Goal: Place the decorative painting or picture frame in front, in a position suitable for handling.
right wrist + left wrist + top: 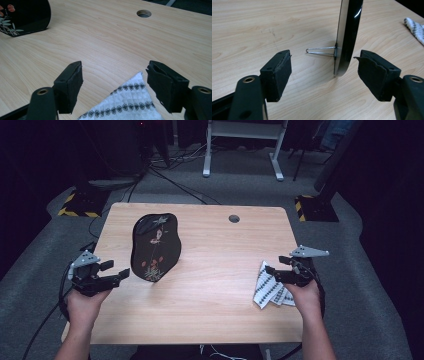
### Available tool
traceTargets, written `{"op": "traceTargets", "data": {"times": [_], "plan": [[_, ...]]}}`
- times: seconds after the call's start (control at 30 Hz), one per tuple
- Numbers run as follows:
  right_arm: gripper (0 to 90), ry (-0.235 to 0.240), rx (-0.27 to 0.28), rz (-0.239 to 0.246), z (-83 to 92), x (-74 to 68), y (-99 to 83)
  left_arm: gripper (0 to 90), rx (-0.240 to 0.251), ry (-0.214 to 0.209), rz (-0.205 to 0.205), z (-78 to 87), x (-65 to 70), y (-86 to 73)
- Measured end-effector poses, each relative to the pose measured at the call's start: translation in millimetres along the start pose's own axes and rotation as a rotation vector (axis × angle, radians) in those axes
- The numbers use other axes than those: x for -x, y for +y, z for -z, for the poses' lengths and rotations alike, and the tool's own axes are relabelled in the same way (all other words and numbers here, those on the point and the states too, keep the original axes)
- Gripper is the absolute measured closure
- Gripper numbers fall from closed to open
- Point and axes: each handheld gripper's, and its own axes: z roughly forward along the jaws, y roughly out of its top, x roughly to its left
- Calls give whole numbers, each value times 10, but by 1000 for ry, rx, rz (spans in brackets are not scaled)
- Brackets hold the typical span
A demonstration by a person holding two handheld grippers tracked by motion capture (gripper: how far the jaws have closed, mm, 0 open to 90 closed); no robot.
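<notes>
The left hand-held gripper [116,272] hovers low over the near left part of the table [215,250], its jaws spread wide apart with nothing between them, pointing right toward the black plaque [155,247]. From the left gripper view its pads [279,72] stand on either side of the plaque's thin glossy edge [348,35], close to it but not touching, and a thin wire prop [320,51] sticks out from the plaque's back and rests on the wood. The plaque stands upright on the left half of the table, a dark rounded panel painted with flowers and leaves, just right of that gripper. Over on the right side, the right hand-held gripper [274,271] is also open, jaws well apart and clamped on nothing, held just above the near right part of the table and pointing left. The folded white cloth [270,290] with rows of dark diamond marks lies under and beside it; in the right gripper view a corner of the cloth [130,100] reaches up between the open pads [72,82] without either pad pressing on it. Farther off, near the table's far edge, there is a round cable hole [234,218] in the wood. Plaque and cloth sit well apart.
</notes>
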Motion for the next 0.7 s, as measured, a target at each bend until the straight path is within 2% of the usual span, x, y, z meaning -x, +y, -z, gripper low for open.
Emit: {"op": "traceTargets", "data": {"times": [0.3, 0.43, 0.5, 0.6, 0.7], "plan": [[296, 7, -4, 9, 12, -48, -27, 304, 9, -18, -27, -46, 76, 92], [297, 10, -7, 9, 1, -72, -53, 298, 30, -29, -14, -93, 79, 143], [297, 11, -12, 6, 0, -81, -68, 282, 32, -53, 16, -128, 71, 186], [298, 14, -16, 2, -1, -89, -90, 270, 27, -26, 12, -198, 87, 235], [298, 16, -18, 5, -6, -100, -92, 268, 29, -29, 5, -242, 83, 252]]}}
